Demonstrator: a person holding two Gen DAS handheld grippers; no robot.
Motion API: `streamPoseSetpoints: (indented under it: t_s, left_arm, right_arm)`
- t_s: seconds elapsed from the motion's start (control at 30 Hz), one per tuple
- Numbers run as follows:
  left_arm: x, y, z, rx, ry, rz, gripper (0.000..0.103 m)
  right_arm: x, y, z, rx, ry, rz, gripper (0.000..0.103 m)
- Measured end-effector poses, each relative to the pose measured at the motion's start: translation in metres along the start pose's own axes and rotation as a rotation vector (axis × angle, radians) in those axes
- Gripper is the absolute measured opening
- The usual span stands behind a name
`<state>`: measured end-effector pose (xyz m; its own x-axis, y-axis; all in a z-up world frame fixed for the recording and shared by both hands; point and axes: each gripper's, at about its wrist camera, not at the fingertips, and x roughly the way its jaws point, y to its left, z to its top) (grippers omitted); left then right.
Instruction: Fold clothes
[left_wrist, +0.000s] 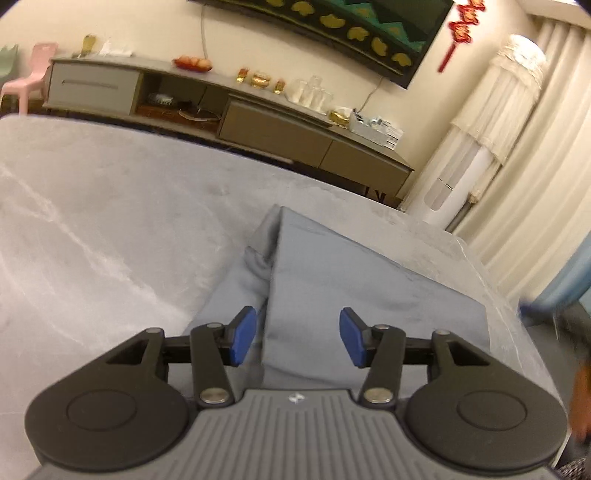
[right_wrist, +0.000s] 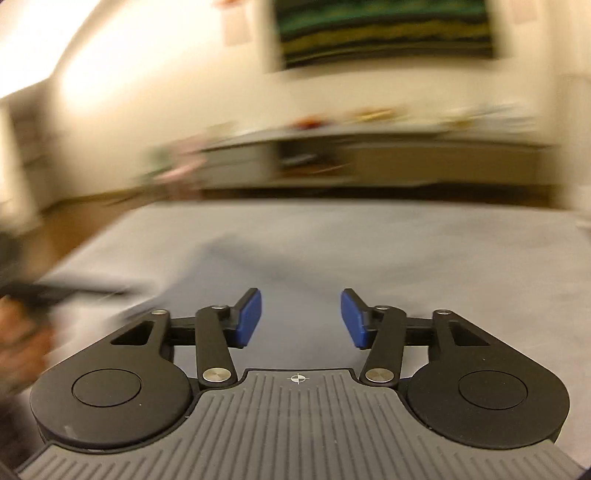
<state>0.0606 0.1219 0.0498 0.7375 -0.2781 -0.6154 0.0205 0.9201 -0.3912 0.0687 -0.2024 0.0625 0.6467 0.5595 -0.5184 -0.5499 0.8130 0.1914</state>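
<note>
A blue-grey garment (left_wrist: 354, 288) lies folded on the pale grey padded surface (left_wrist: 110, 206), its top layer forming a flat panel with a straight left edge over a rumpled lower layer. My left gripper (left_wrist: 297, 338) hovers above the garment's near part, open, with nothing between its blue pads (left_wrist: 243, 332). In the blurred right wrist view the same garment (right_wrist: 295, 273) spreads ahead. My right gripper (right_wrist: 300, 318) hangs over it, open and empty. A blurred hand (right_wrist: 18, 343) holding the other gripper shows at the left edge of that view.
A long low grey cabinet (left_wrist: 229, 110) with cups and small items stands behind the surface along the wall. A pink chair (left_wrist: 29, 81) sits far left. A white column (left_wrist: 476, 147) and curtains (left_wrist: 546, 155) fill the right. The surface's right edge (left_wrist: 517, 302) drops off near the garment.
</note>
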Motion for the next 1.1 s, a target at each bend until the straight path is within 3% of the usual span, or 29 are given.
streamPoseSetpoints:
  t_s: [0.07, 0.1, 0.13, 0.2, 0.3, 0.33, 0.4, 0.53, 0.6, 0.67, 0.73, 0.8, 0.87, 0.97, 1.07, 1.1]
  left_arm:
    - [0.005, 0.002, -0.002, -0.011, 0.017, 0.018, 0.05]
    - [0.007, 0.003, -0.003, -0.015, 0.026, 0.027, 0.05]
    - [0.01, 0.004, -0.004, -0.019, 0.034, 0.036, 0.05]
    - [0.011, 0.002, -0.005, -0.006, 0.038, 0.034, 0.05]
    - [0.012, -0.002, -0.007, 0.018, 0.049, 0.024, 0.051]
    - [0.013, -0.004, -0.009, 0.032, 0.05, 0.029, 0.051]
    - [0.012, -0.009, -0.012, 0.059, 0.041, 0.043, 0.051]
    - [0.008, -0.012, -0.012, 0.075, 0.021, 0.045, 0.052]
    - [0.01, -0.01, -0.012, 0.067, 0.022, 0.062, 0.052]
    - [0.013, -0.007, -0.013, 0.054, 0.027, 0.085, 0.052]
    - [0.016, -0.005, -0.013, 0.048, 0.035, 0.096, 0.052]
    - [0.021, -0.003, -0.015, 0.052, 0.061, 0.108, 0.054]
    - [0.023, -0.004, -0.016, 0.057, 0.079, 0.11, 0.057]
    - [0.019, -0.004, -0.014, 0.052, 0.079, 0.088, 0.055]
    - [0.005, -0.002, 0.006, 0.053, 0.023, 0.032, 0.055]
    - [0.002, -0.002, 0.017, 0.084, 0.001, 0.045, 0.055]
  right_arm:
    - [0.023, 0.034, -0.016, -0.098, 0.113, 0.077, 0.048]
    - [0.04, 0.049, -0.025, -0.185, 0.19, 0.056, 0.04]
    - [0.055, 0.059, -0.033, -0.259, 0.248, 0.032, 0.039]
    - [0.067, 0.056, -0.035, -0.329, 0.259, -0.046, 0.039]
    - [0.071, 0.02, -0.019, -0.288, 0.208, -0.283, 0.04]
    - [0.07, 0.01, -0.015, -0.263, 0.209, -0.316, 0.04]
    - [0.06, -0.011, -0.009, -0.14, 0.206, -0.264, 0.039]
    - [0.029, -0.017, -0.002, -0.01, 0.12, -0.162, 0.04]
    - [0.029, -0.012, -0.005, 0.006, 0.125, -0.046, 0.041]
    - [0.043, 0.007, -0.013, -0.086, 0.19, 0.038, 0.047]
    - [0.058, 0.037, -0.03, -0.277, 0.269, 0.018, 0.047]
    - [0.067, 0.054, -0.039, -0.435, 0.291, -0.053, 0.049]
    - [0.07, 0.042, -0.026, -0.394, 0.283, -0.111, 0.048]
    - [0.073, 0.009, -0.01, -0.33, 0.266, -0.3, 0.049]
    - [0.057, -0.018, 0.004, -0.187, 0.235, -0.246, 0.046]
    - [0.051, -0.023, 0.007, -0.156, 0.213, -0.23, 0.047]
